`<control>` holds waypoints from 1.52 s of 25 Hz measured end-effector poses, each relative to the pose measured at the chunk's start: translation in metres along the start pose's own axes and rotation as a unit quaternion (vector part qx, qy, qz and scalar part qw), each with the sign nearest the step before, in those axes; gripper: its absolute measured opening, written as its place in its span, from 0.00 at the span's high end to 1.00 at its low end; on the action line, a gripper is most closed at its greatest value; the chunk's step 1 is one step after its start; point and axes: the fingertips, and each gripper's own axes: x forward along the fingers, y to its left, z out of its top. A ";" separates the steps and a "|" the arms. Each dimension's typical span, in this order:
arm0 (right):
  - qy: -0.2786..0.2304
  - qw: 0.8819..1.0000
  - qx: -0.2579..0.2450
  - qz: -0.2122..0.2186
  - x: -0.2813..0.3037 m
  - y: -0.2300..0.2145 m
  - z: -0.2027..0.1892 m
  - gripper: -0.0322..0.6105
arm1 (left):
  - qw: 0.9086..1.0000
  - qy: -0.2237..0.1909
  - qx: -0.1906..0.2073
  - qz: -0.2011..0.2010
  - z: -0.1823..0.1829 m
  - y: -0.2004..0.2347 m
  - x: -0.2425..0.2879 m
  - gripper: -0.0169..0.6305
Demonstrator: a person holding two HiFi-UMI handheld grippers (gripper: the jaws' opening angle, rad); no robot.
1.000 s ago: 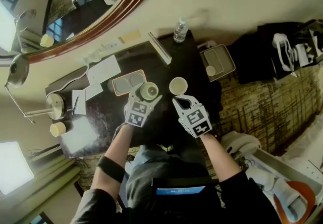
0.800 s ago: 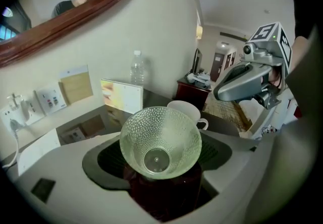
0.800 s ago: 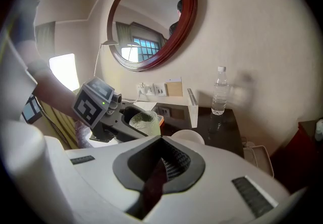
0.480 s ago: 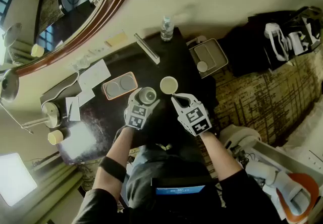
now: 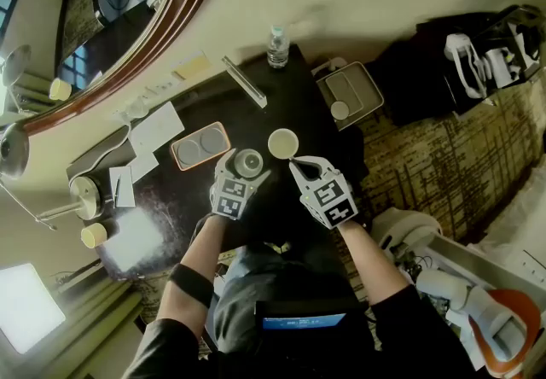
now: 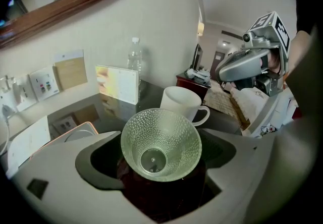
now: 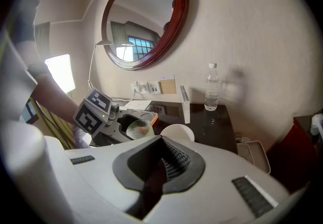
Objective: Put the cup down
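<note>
Left gripper view: dimpled glass cup (image 6: 161, 143) between left gripper (image 6: 161, 134) jaws, gaps both sides, jaws just been opening; mug (image 6: 181, 104) handle shows only here. Right gripper (image 7: 160, 166) clenched, empty

I see the cup (image 6: 161, 142) as clear and dimpled all over, smooth only at its base; glass or plastic I cannot tell. At one o'clock from it the mug (image 6: 181, 104) is white and smooth with a soft sheen, ceramic by the look. The tabletop (image 5: 294, 104) is dark and glossy. At twelve o'clock the bottle (image 6: 134, 56) is clear plastic. The mirror frame (image 7: 179, 11) is polished reddish wood. The right gripper (image 7: 160, 165) is matt pale plastic with ribbed dark pads.
</note>
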 end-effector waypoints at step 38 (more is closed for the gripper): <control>-0.003 0.997 -0.068 0.026 0.010 0.043 0.035 0.93 | 0.952 -0.125 -0.160 0.228 -0.014 0.077 -0.259 0.97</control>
